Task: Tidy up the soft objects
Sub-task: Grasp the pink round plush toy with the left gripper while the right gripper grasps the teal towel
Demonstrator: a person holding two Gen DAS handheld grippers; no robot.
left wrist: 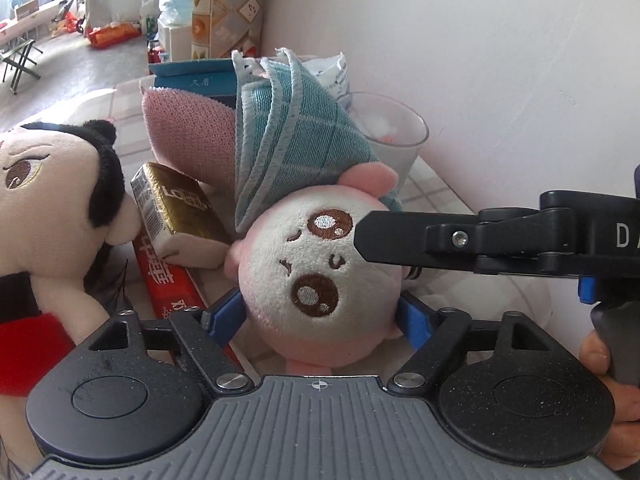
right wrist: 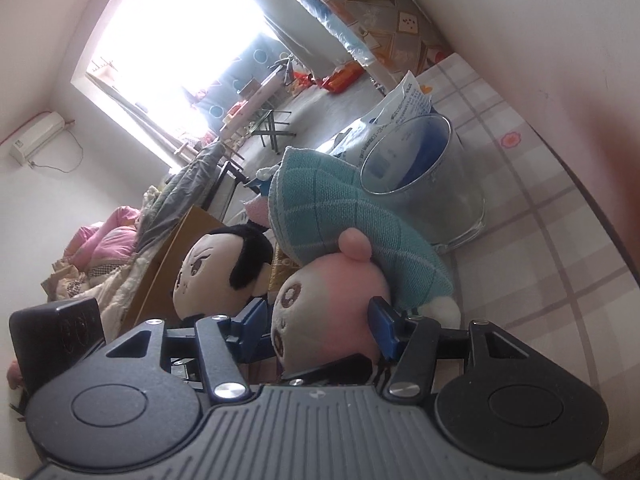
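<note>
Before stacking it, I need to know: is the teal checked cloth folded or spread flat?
Folded: the teal checked cloth shows several stacked hemmed edges.

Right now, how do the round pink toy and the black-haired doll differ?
The round pink toy sits between both sets of fingers; the black-haired doll lies untouched to one side. The pink toy is a ball with brown patches and a pink rim; the doll has a face, black hair and red clothing. Both are plush.

the checked tabletop (right wrist: pixel 560 280) on the wall side of the glass beaker (right wrist: pixel 432 184) lies free. on the other side the big doll (left wrist: pixel 52 216), gold packet (left wrist: pixel 176 208) and red box (left wrist: pixel 168 284) crowd close; folded towels (left wrist: pixel 288 132) block behind.
</note>
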